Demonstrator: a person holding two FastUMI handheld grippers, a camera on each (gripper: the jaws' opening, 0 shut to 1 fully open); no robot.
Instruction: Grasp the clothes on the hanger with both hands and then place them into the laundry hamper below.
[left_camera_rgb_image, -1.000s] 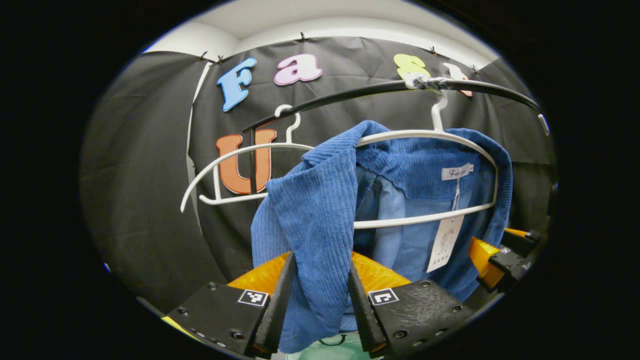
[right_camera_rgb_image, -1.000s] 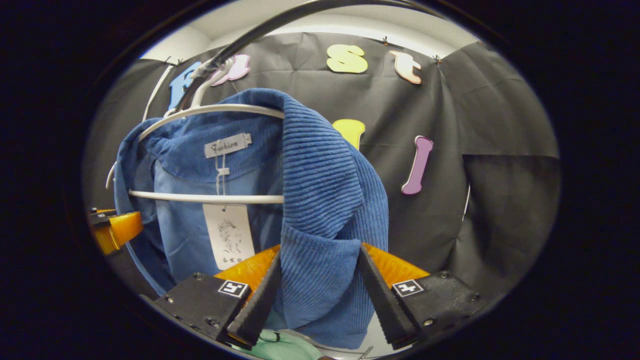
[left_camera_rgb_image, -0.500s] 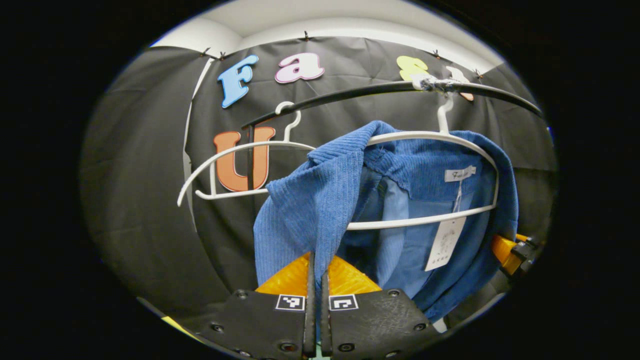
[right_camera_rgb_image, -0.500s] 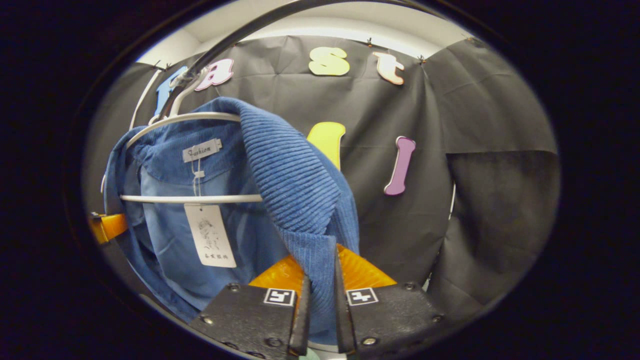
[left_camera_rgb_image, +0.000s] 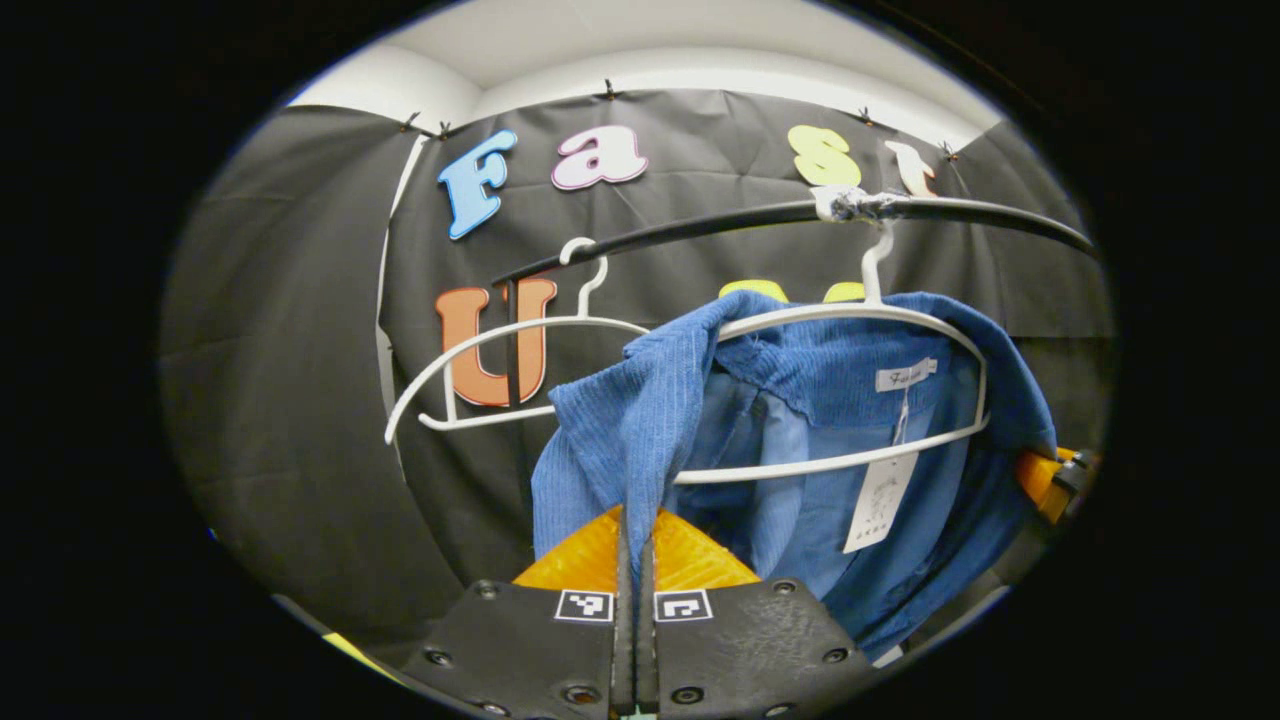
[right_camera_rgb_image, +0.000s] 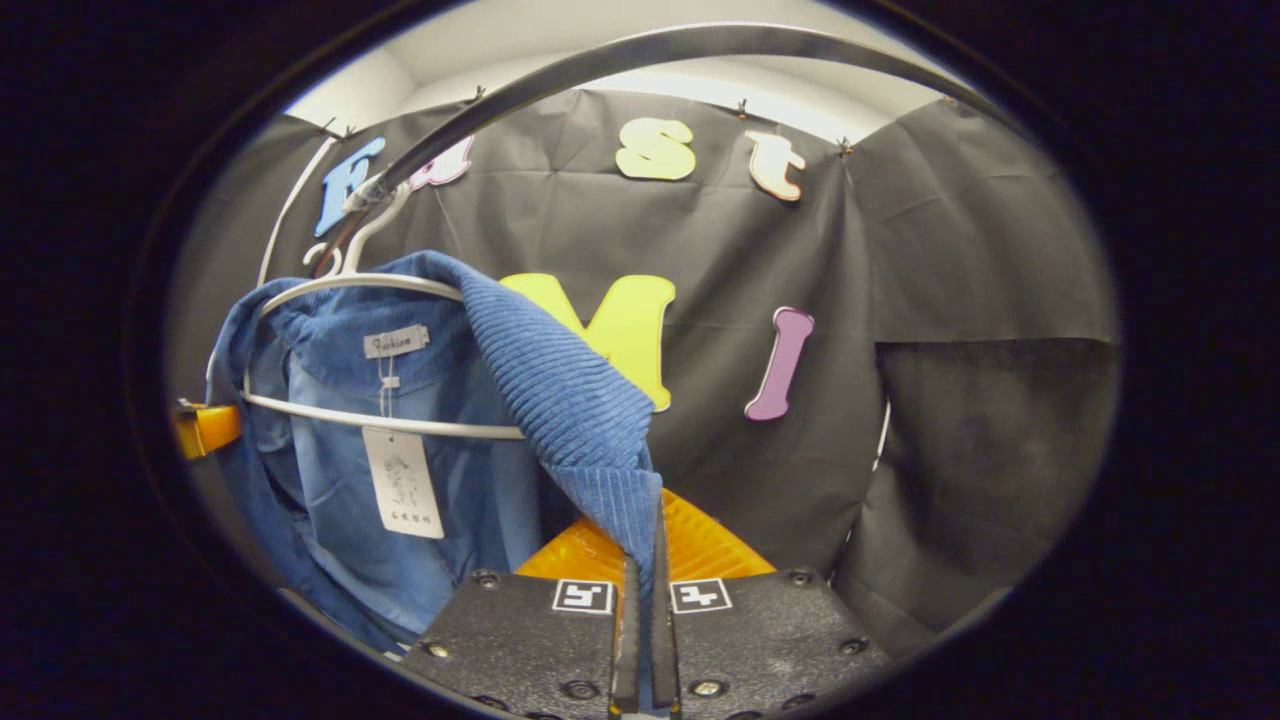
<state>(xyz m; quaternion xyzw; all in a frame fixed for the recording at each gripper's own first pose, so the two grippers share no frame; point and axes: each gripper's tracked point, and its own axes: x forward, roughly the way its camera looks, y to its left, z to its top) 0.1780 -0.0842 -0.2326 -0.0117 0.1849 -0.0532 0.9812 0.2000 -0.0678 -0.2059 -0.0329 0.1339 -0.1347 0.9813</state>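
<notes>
Both grippers are now pulling back from the rack: since 1 second ago their jaws have closed from wide open onto the jacket's front edges, and the cloth is stretching out toward each camera. In the left gripper view, the left gripper (left_camera_rgb_image: 635, 600) is pinching a fold of the blue corduroy jacket (left_camera_rgb_image: 640, 420), fingers pressed together on it. In the right gripper view, the right gripper (right_camera_rgb_image: 640, 610) is clamping the opposite front edge of the jacket (right_camera_rgb_image: 560, 400) the same way. The garment is still hanging on the white hanger (left_camera_rgb_image: 850, 320), which is hooked over the black rail (left_camera_rgb_image: 700, 215); an empty second hanger (left_camera_rgb_image: 480, 345) is hanging beside it. The hamper is not something I can place from these views.

To do this step well, both hands should be spreading outward and lifting slightly so each shoulder is slipping off the hanger's ends, keeping pace together so the hanger is not tilting or jumping off the rail.
</notes>
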